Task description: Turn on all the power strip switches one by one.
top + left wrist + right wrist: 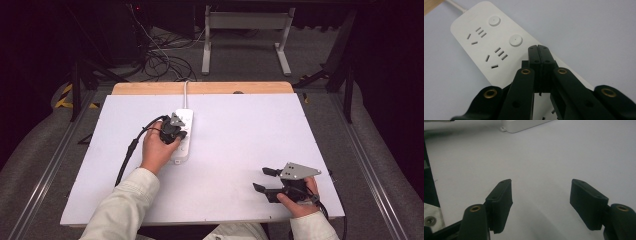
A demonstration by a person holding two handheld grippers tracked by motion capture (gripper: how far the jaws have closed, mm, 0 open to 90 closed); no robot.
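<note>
Evidently the left gripper, jaws together, hovered at the power strip buttons—a downward press seemed next—while the right gripper rested, jaws apart.

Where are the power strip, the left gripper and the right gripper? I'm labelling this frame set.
power strip (474,53): left gripper view, white top face between its sockets.
left gripper (539,50): left gripper view, tips of its shut fingers.
right gripper (262,179): high view, gap between its open fingers.

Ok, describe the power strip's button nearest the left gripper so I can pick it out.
On the white table lies a white power strip, cord end far. Two round buttons run along one edge; yours is the one just beyond the shut left gripper, marked by a small centre dot.
</note>
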